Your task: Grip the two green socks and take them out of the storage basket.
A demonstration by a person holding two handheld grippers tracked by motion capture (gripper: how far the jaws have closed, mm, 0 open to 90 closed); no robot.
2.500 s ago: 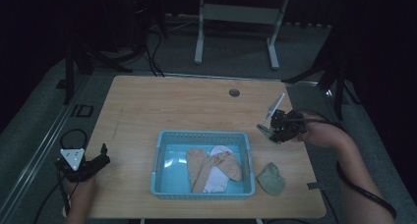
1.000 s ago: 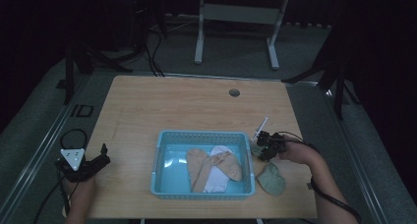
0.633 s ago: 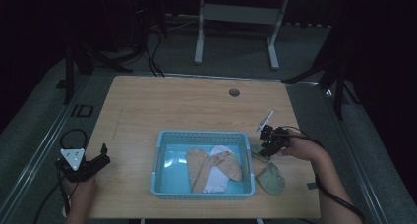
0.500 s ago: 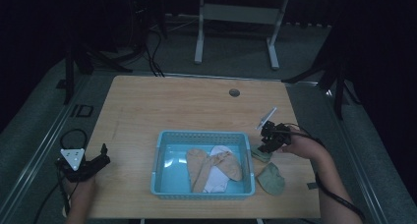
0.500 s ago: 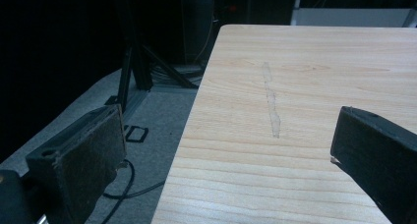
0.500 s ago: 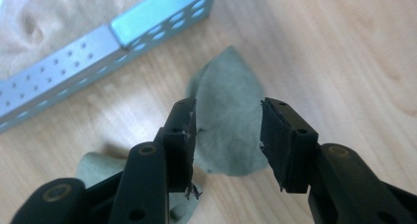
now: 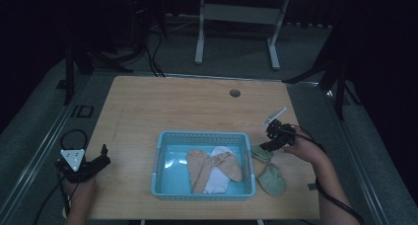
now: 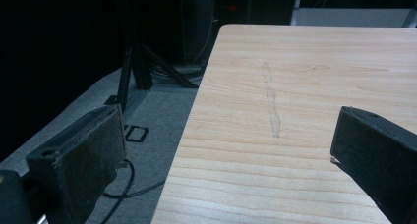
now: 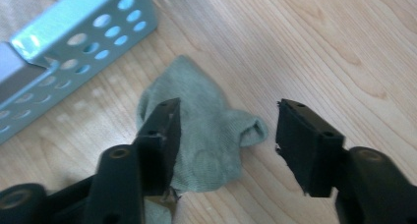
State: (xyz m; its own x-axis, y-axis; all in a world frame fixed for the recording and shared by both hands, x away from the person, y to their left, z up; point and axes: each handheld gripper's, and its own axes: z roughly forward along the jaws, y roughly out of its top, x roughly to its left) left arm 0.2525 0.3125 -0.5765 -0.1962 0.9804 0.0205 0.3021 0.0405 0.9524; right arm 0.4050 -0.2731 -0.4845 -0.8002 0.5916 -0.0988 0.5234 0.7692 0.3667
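The right gripper [image 9: 226, 135] hangs over a green sock [image 9: 206, 135] lying on the table [image 9: 319, 47] just beside the blue basket [image 9: 74, 32]. Its jaws have just been opening and grip nothing; the sock lies below, seemingly untouched. Another green sock [image 7: 271, 179] lies beside the basket's near corner. Far left of the basket, the left gripper [image 7: 91, 165] rests open.

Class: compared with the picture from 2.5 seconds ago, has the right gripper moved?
Yes. The right gripper has come down the high view toward the person, now beside the light blue perforated plastic basket's right end.
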